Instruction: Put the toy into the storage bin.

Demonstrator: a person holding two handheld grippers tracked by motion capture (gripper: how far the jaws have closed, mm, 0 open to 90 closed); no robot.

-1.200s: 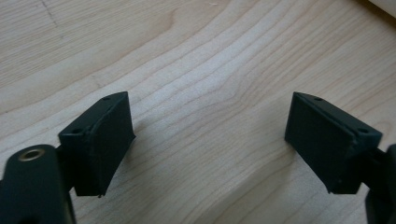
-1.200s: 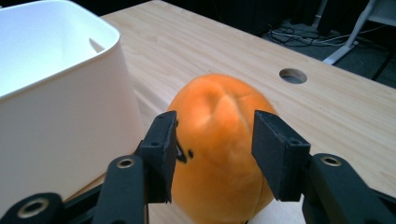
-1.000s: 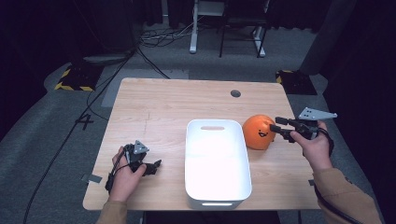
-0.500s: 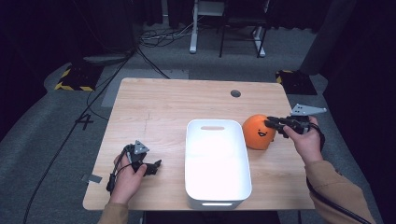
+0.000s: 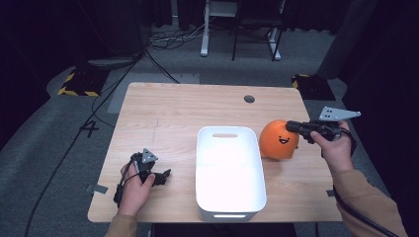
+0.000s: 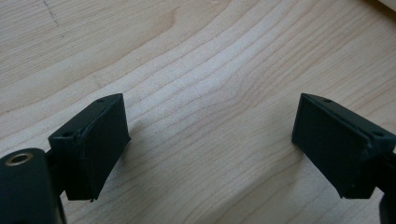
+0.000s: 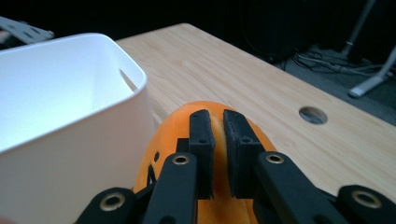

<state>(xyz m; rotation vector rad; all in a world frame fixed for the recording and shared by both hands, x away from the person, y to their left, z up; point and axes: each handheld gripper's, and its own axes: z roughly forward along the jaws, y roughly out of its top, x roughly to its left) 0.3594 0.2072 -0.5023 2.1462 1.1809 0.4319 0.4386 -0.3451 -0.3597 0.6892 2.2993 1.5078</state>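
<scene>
Orange plush ball (image 5: 279, 140) w/ a small black face sits just right of the white bin (image 5: 230, 174), touching or nearly touching its upper right wall. Right gripper (image 5: 291, 127) comes in level from the side away from the bin, tips on top of the ball; jaws have just been closing and now pinch a fold of the ball's orange top, as the right gripper view (image 7: 218, 135) shows. Right hand (image 5: 336, 147) is wrapped round the gripper body, forearm running back toward the table's near right corner. Left gripper (image 5: 159, 177) lies low on the wooden table (image 5: 178, 113), left of the bin near its front end, jaws spread wide w/ bare wood between them (image 6: 210, 140). Left hand (image 5: 134, 183) rests on the table, wrist at the near edge.
</scene>
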